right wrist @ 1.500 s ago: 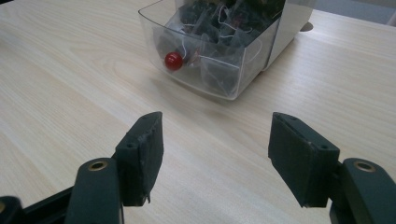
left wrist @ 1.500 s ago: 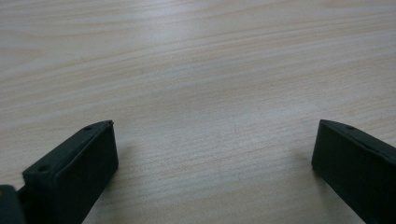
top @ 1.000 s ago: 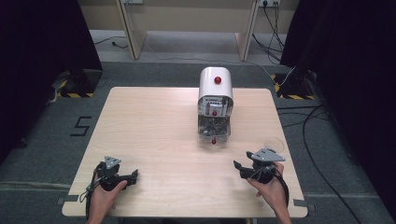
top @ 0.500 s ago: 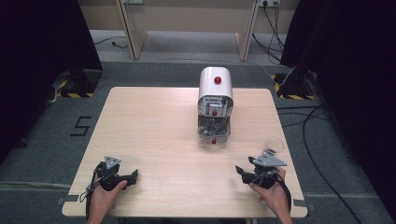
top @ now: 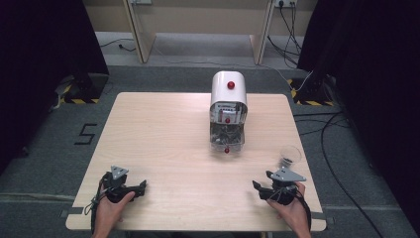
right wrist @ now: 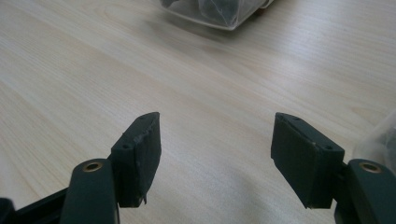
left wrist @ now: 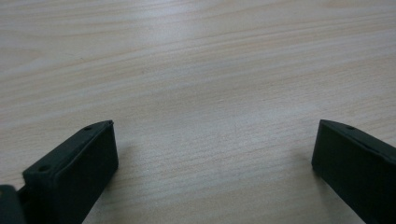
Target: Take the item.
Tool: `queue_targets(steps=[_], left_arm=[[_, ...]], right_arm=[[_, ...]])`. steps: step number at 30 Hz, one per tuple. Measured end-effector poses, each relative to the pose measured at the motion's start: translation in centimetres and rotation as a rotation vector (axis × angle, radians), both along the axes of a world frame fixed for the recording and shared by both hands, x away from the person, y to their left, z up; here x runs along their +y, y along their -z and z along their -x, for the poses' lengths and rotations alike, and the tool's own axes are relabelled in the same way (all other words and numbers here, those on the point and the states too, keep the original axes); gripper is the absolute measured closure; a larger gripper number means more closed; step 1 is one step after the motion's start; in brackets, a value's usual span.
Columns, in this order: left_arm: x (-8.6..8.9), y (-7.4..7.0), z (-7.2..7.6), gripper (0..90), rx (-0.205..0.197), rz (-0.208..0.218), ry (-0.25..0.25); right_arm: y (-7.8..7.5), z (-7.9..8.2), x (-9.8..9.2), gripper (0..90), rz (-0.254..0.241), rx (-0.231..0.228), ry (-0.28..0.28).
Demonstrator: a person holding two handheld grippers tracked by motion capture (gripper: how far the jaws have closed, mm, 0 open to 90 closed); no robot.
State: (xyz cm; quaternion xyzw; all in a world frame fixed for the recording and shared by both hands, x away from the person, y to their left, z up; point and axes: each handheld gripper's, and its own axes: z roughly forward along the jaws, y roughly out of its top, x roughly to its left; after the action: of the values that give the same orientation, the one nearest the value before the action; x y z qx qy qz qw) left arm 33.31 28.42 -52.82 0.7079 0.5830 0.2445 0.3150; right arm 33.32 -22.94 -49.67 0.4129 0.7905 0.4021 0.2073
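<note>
Both tongs rested low at the near edge of the table, each held in one hand. The left gripper stood with its jaws wide apart over bare wood, nothing between them. The right gripper likewise had its jaws parted and empty. Just beyond and to the outer side of the right gripper stood a small clear cup with something dark in the bottom; its contents were too small to identify. Well ahead of both tongs, between them and toward the far side, stood a white dispenser with a red knob and a clear bin at its front. The step in hand appeared to be a rest or start position. The next move would likely call for the right gripper to swing outward to the cup, straddle its wall squarely, and close gently, since thin clear plastic could flex or tip.
</note>
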Motion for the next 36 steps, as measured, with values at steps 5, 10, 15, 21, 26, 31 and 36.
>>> queue_targets(steps=[5,10,15,21,26,31,36], left_arm=[[0.0,0.0,0.0,0.0,0.000,0.000,0.000],[0.0,0.0,0.0,0.0,0.000,0.000,0.000],[0.0,0.0,0.0,0.0,0.000,0.000,0.000],[0.0,0.0,0.0,0.0,0.000,0.000,0.000],[0.0,0.0,0.0,0.0,0.000,0.000,0.000],[0.0,0.0,0.0,0.0,0.000,0.000,0.000],[0.0,0.0,0.0,0.0,0.000,0.000,0.000]], right_arm=[[0.3,0.2,-0.2,33.4,0.004,0.004,0.002],[0.6,0.4,-0.4,32.3,0.007,0.009,0.008],[0.8,0.7,-0.6,31.6,0.008,0.012,0.011],[1.0,1.0,-0.9,31.0,0.009,0.012,0.014],[1.2,1.3,-1.0,30.6,0.011,0.014,0.013],[1.3,1.6,-1.2,30.0,0.007,0.015,0.017],[1.5,1.9,-1.4,29.1,0.008,0.016,0.022]])
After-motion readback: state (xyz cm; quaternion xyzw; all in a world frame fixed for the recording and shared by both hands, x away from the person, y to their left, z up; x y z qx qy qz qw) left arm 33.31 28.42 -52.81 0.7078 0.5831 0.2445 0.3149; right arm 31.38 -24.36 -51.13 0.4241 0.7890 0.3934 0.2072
